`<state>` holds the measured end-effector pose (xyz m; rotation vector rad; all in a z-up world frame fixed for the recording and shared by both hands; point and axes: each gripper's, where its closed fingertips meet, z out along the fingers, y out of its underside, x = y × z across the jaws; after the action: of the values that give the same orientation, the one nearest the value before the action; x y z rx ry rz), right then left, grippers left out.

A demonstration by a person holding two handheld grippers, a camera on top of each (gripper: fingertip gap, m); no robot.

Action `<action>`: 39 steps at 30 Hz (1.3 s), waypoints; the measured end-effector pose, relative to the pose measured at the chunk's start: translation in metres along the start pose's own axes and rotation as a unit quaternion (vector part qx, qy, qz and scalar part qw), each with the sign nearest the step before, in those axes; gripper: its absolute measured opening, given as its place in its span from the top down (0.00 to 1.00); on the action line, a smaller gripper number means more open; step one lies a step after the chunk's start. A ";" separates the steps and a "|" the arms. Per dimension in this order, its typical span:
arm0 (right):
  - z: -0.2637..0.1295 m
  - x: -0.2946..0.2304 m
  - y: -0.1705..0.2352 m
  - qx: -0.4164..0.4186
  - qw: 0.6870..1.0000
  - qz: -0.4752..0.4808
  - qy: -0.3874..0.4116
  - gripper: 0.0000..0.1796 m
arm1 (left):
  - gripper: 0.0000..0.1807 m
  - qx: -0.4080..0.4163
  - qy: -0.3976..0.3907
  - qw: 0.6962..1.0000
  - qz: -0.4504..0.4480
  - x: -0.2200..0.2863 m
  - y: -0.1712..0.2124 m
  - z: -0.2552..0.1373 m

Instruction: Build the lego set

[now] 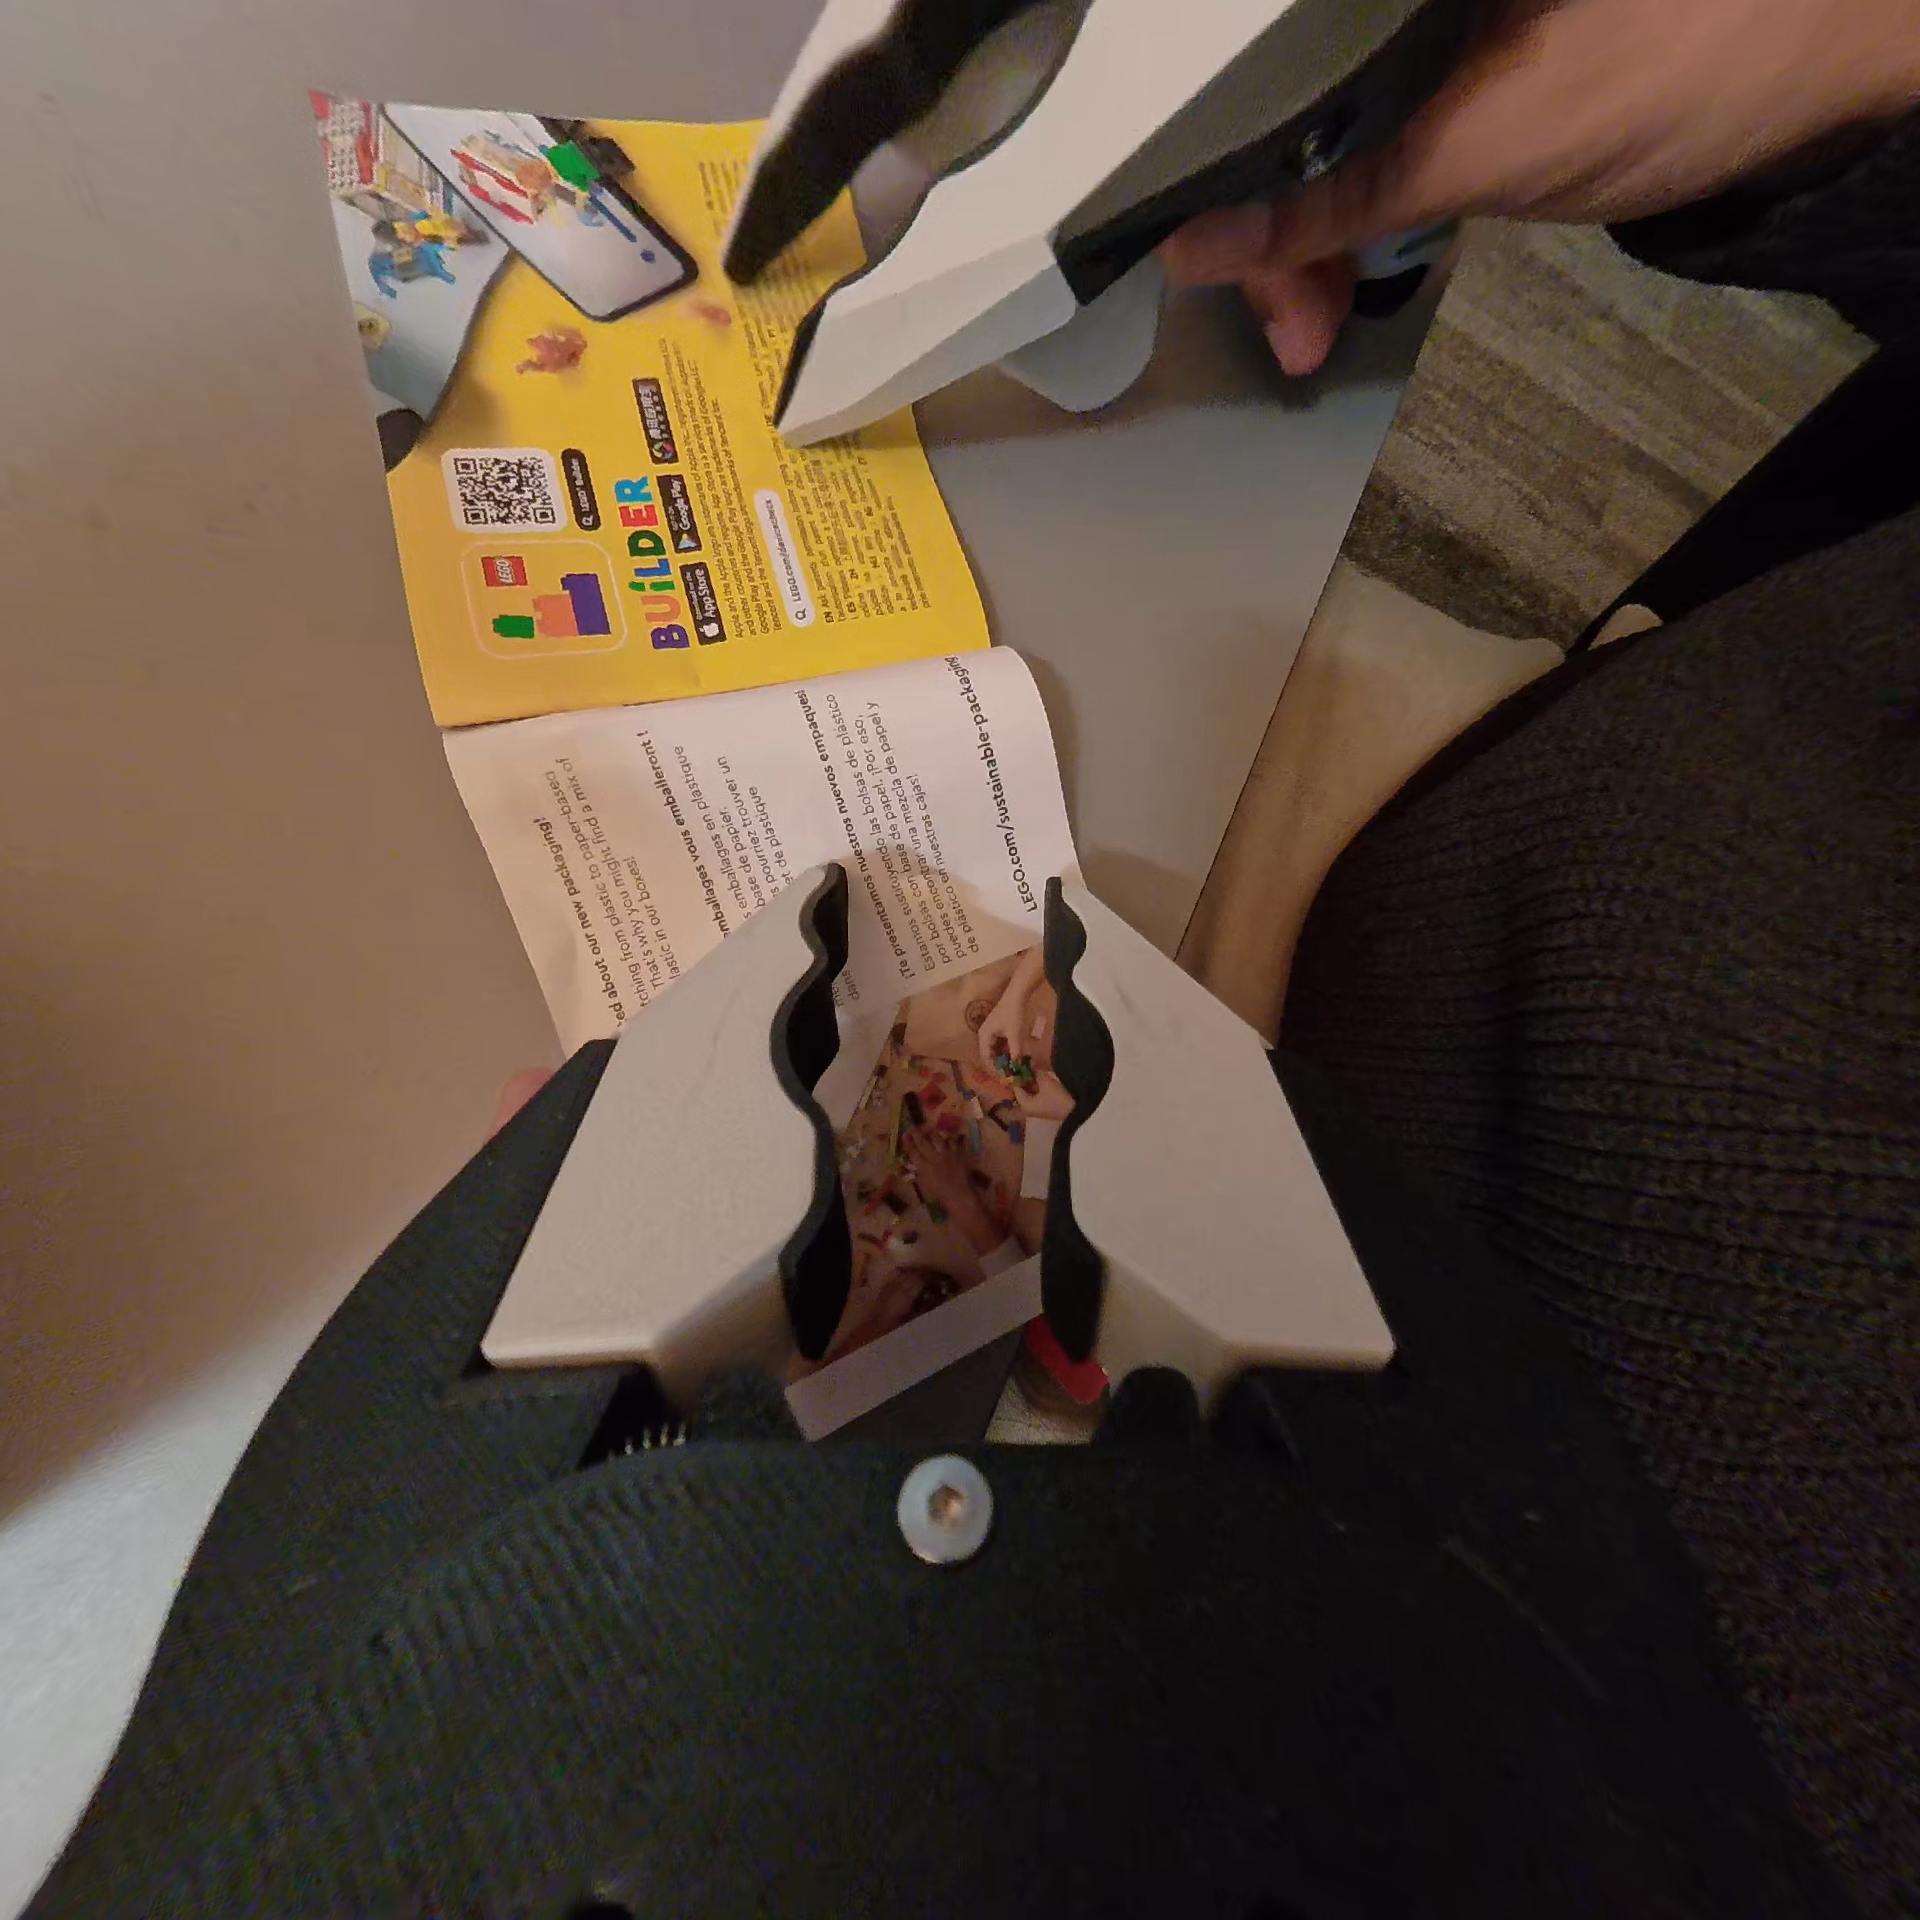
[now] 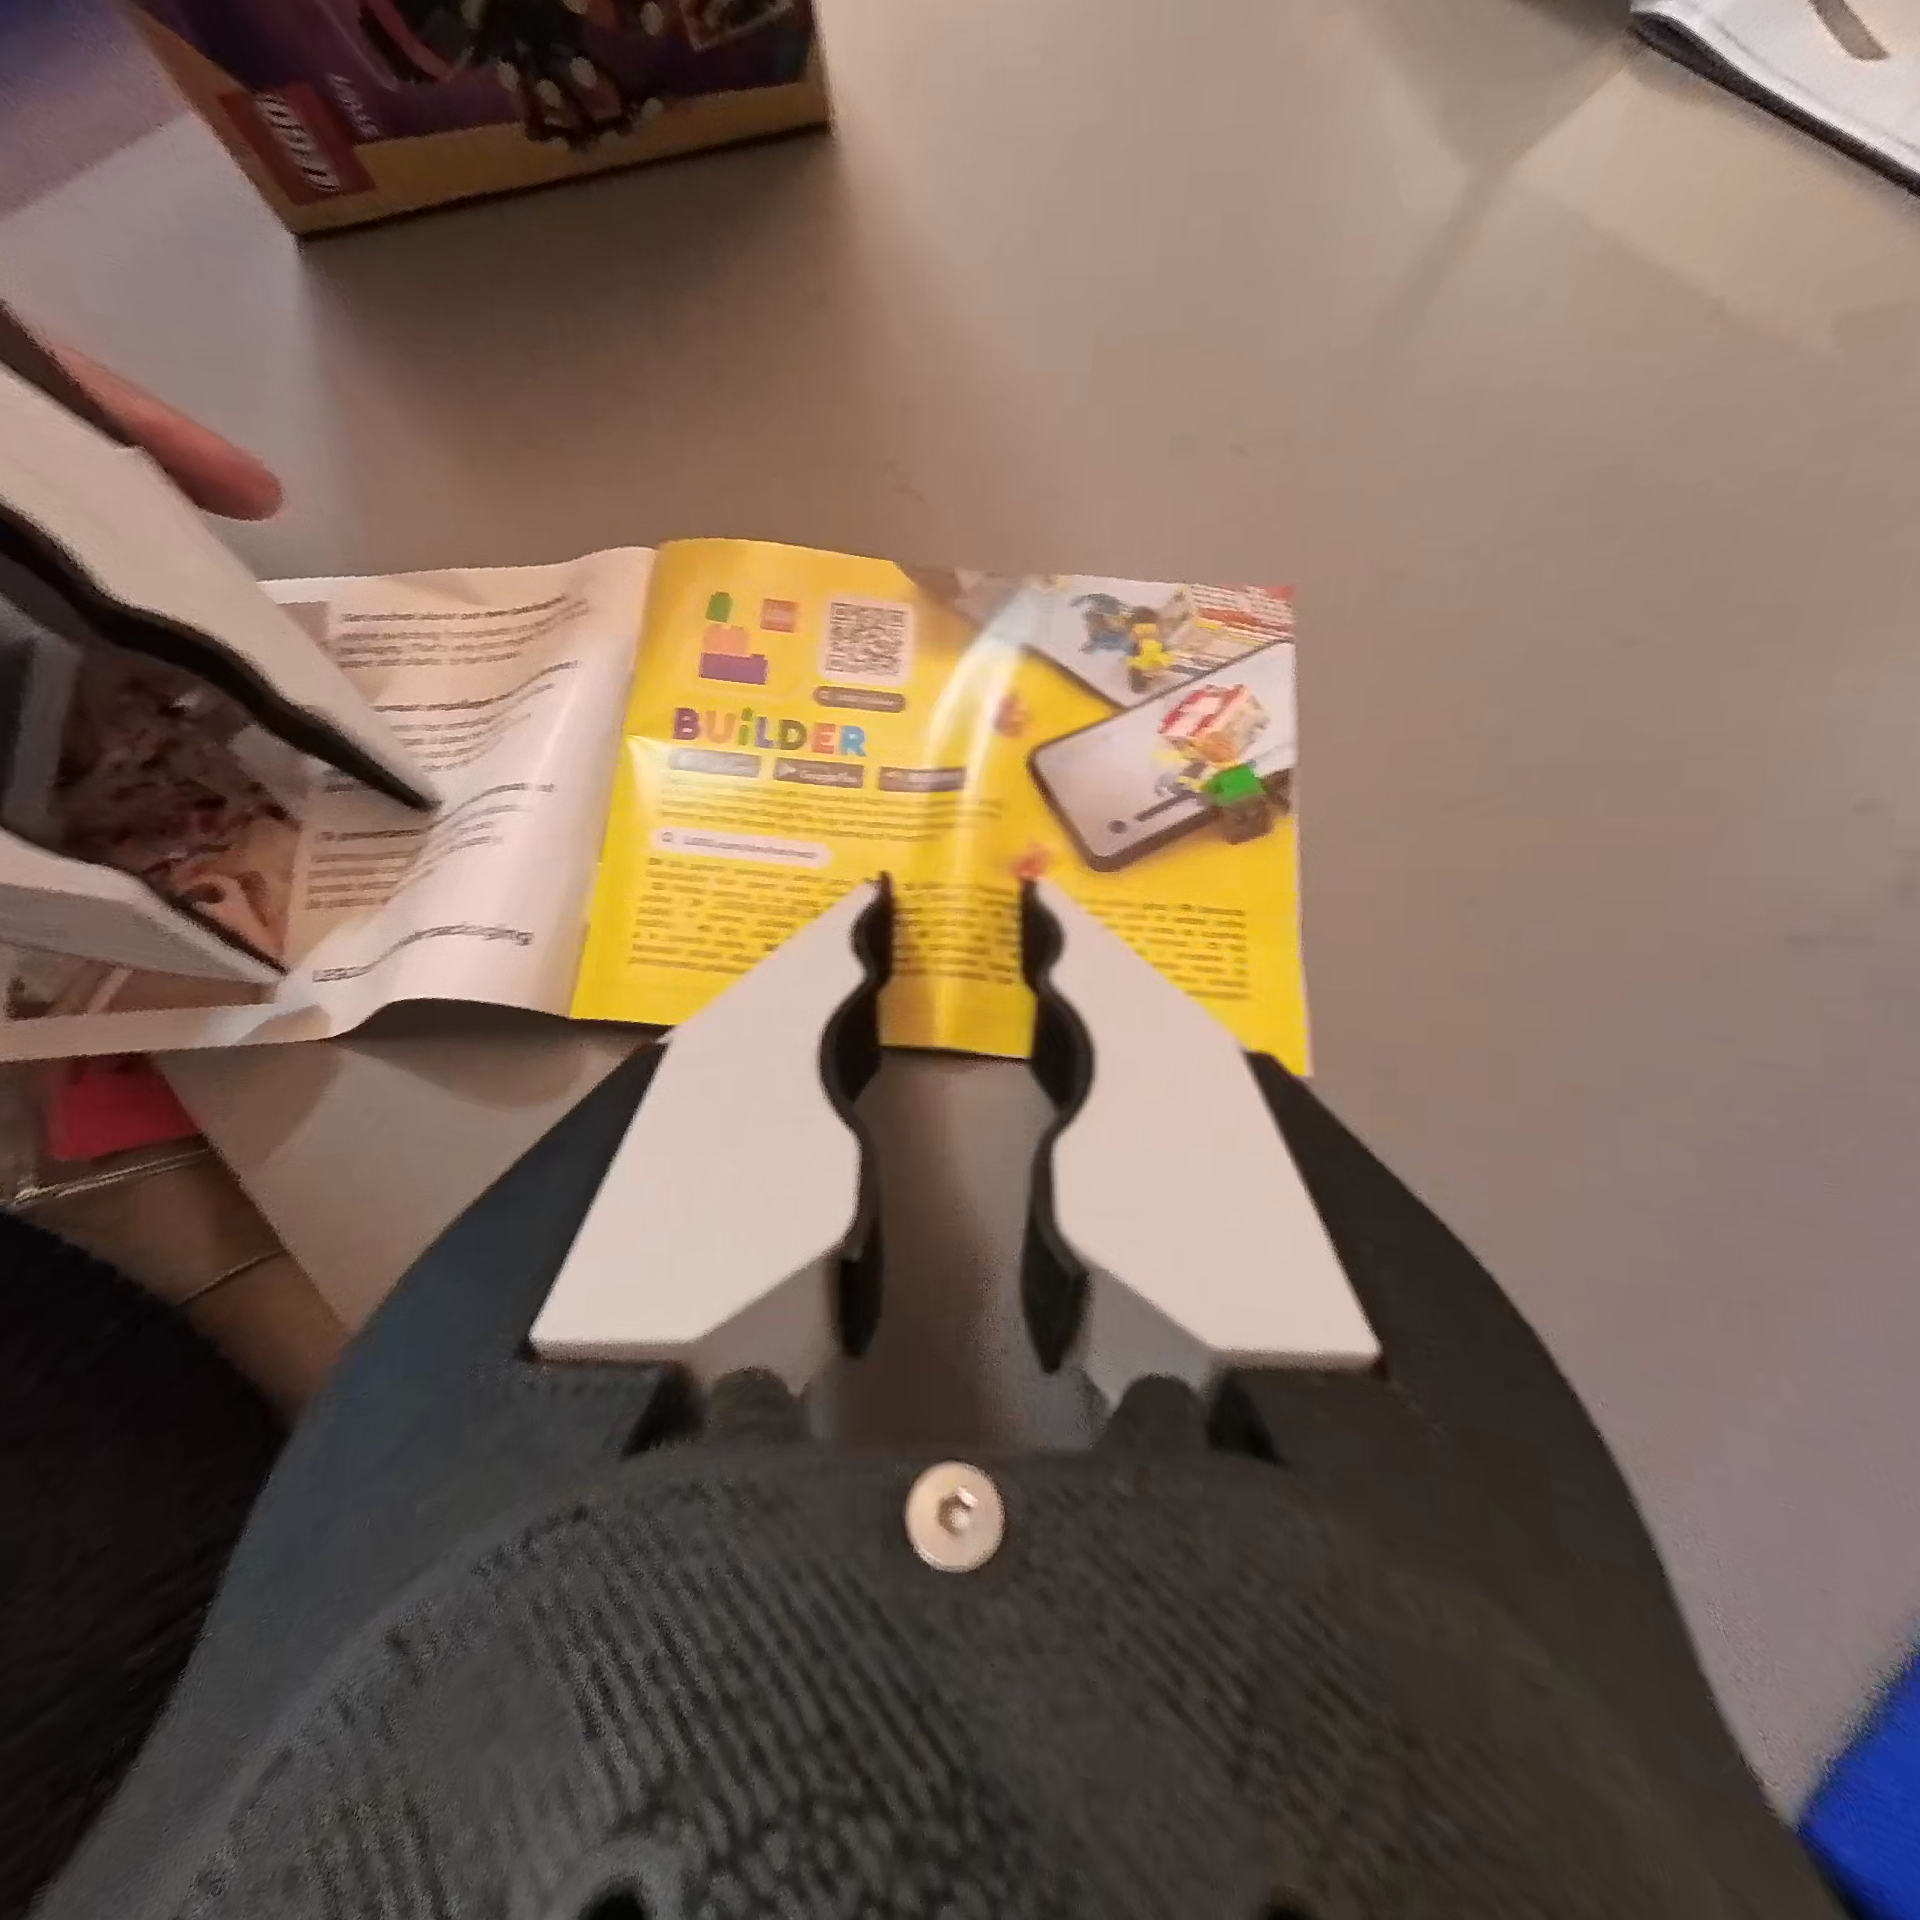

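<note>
An instruction booklet lies open on the grey table (image 2: 1143, 343), with a yellow page (image 1: 675, 436) and a white text page (image 1: 769, 821) that bears a photo. My left gripper (image 1: 943, 888) is open over the white page, and the photo part shows between its jaws. It also shows at the left of the right wrist view (image 2: 343, 888). My right gripper (image 2: 956, 885) is open with its tips over the near edge of the yellow page (image 2: 935, 748). It also shows in the left wrist view (image 1: 764, 353). No loose bricks are in view.
The lego box (image 2: 499, 104) stands at the far left of the table. White papers (image 2: 1787, 73) lie at the far right. A red piece (image 2: 104, 1112) lies near the booklet's left end. A blue thing (image 2: 1860, 1787) is at the near right. The table edge (image 1: 1330, 582) borders a rug.
</note>
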<state>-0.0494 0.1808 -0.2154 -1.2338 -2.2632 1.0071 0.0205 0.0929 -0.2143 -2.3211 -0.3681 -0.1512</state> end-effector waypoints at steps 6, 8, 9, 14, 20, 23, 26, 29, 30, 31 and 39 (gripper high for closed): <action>0.001 -0.013 0.000 -0.004 0.999 -0.002 -0.035 1.00 | 0.81 0.001 0.000 1.000 0.000 0.000 0.000 0.000; 0.001 -0.013 0.000 -0.006 0.999 -0.003 -0.042 1.00 | 0.81 0.001 0.000 1.000 0.000 0.000 0.000 0.000; 0.001 -0.013 0.000 -0.008 0.999 -0.005 -0.044 1.00 | 0.81 0.001 0.001 1.000 0.000 -0.001 0.000 0.000; -0.001 -0.016 0.000 -0.017 0.998 -0.015 -0.063 1.00 | 0.81 0.002 0.000 1.000 0.001 -0.001 0.000 0.000; -0.007 -0.017 -0.009 0.003 0.997 -0.012 -0.071 1.00 | 0.81 0.002 0.002 1.000 0.002 -0.001 0.000 0.000; -0.009 0.006 -0.006 0.003 1.000 -0.007 -0.018 1.00 | 0.81 0.003 0.003 1.000 0.000 -0.001 0.000 0.000; -0.008 0.028 0.001 -0.013 1.000 0.021 0.015 0.69 | 0.81 0.003 0.002 1.000 0.002 -0.001 0.000 0.000; -0.010 0.040 0.004 -0.016 0.998 0.050 0.030 0.58 | 0.81 0.004 0.003 1.000 0.001 -0.001 0.000 0.000; -0.010 0.040 0.005 -0.017 0.998 0.056 0.028 0.58 | 0.81 0.004 0.004 1.000 0.000 -0.001 0.000 0.000; -0.010 0.040 0.007 -0.021 0.998 0.059 0.025 0.58 | 0.82 0.004 0.004 1.000 0.000 -0.001 0.000 0.000; -0.009 0.031 0.007 -0.025 0.998 0.053 0.010 0.62 | 0.82 0.005 0.006 1.000 -0.002 -0.001 0.000 -0.001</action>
<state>-0.0572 0.2129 -0.2151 -1.3922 -2.2401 0.9770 0.0192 0.0924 -0.2141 -2.3085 -0.3665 -0.1637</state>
